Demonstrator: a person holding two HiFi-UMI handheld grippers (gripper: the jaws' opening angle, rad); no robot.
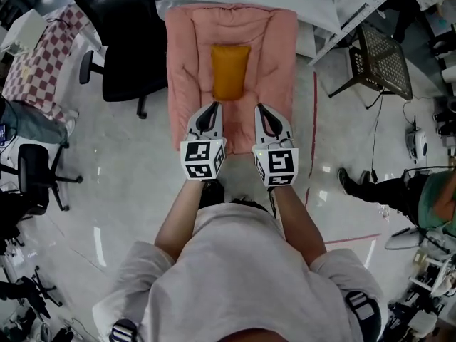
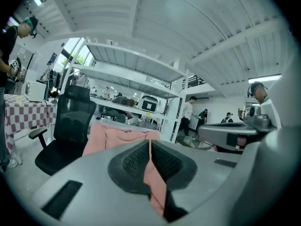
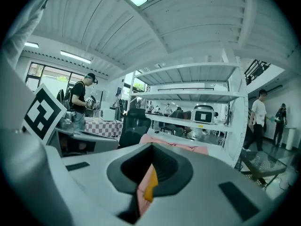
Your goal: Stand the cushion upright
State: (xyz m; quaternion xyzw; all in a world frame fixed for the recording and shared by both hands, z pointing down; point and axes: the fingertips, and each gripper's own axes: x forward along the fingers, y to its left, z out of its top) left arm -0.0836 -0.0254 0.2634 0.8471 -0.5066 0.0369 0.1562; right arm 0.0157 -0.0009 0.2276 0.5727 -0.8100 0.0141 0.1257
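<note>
While the left gripper [image 1: 213,107] and right gripper [image 1: 260,108] hang side by side over the near edge of the pink pad [image 1: 187,63], I see both sets of jaws pressed together, pinching nothing; the orange cushion [image 1: 230,70] lies flat at the pad's middle, just beyond their tips

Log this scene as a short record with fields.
cushion: pink, lying, not yet upright
pillow: orange, on the cushion's middle
left gripper: shut on the cushion's near edge
right gripper: shut at the near edge; hold unclear
chair: black, left of the cushion
</note>
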